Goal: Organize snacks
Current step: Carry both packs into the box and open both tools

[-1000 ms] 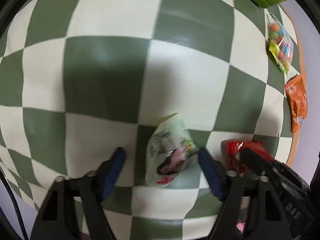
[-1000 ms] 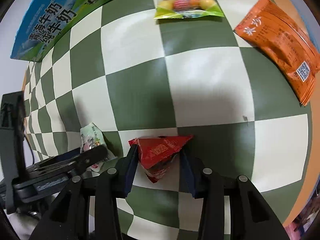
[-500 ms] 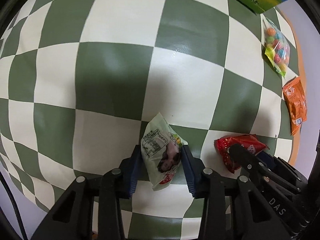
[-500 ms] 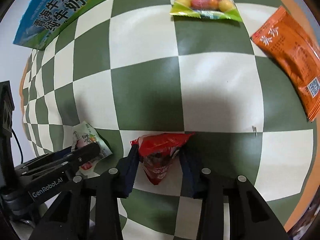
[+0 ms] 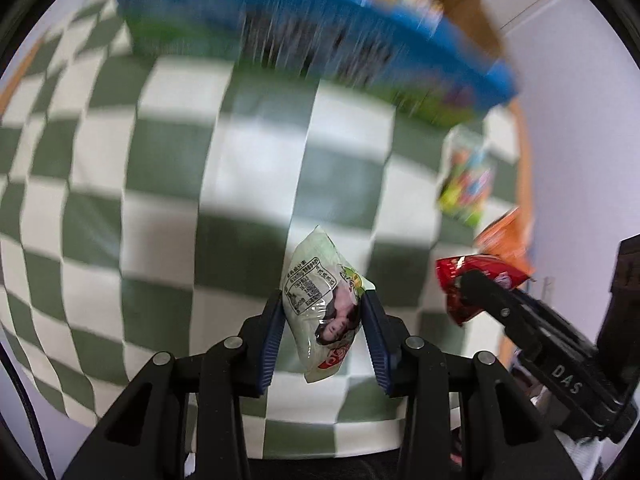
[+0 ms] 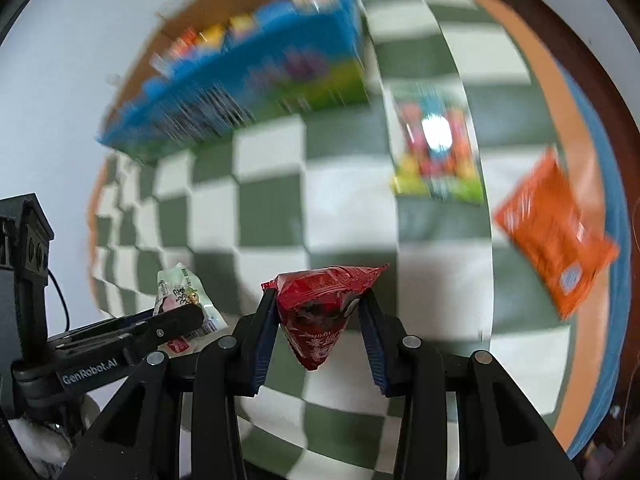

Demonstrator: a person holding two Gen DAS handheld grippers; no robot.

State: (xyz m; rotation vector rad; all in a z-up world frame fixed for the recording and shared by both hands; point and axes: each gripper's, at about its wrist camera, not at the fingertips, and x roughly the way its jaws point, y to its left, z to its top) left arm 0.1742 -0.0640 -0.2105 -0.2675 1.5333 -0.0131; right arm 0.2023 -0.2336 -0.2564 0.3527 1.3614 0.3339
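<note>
A: Saw the left tongs (image 5: 323,298) pinched on the pale green packet (image 5: 316,292), pads pressed against both its sides. Judged it lifted clear of the checked table (image 5: 160,208).

B: Noticed the same. Worried about that slick film, though. Could have slid out under a quick swing, gripped only across a puffy middle.

A: Could also have burst if squeezed harder. Then, to the right, found the right tongs (image 6: 319,296) clamped on the red packet (image 6: 324,292), held point down, also off the table by the look of it.

B: Looked very close to the left tool there. Might have knocked together on the way to the blue box (image 6: 248,80) and jarred one pouch loose.

A: Took the box for the likely goal, seemingly already holding some snacks, though too blurred to be sure. Risked catching a dangling corner on its wall and dropping short.

B: Further right, spotted the candy bag (image 6: 436,148) and the orange packet (image 6: 556,232) lying flat, the latter near the table's edge. Could have swept that one off with a careless return.
</note>
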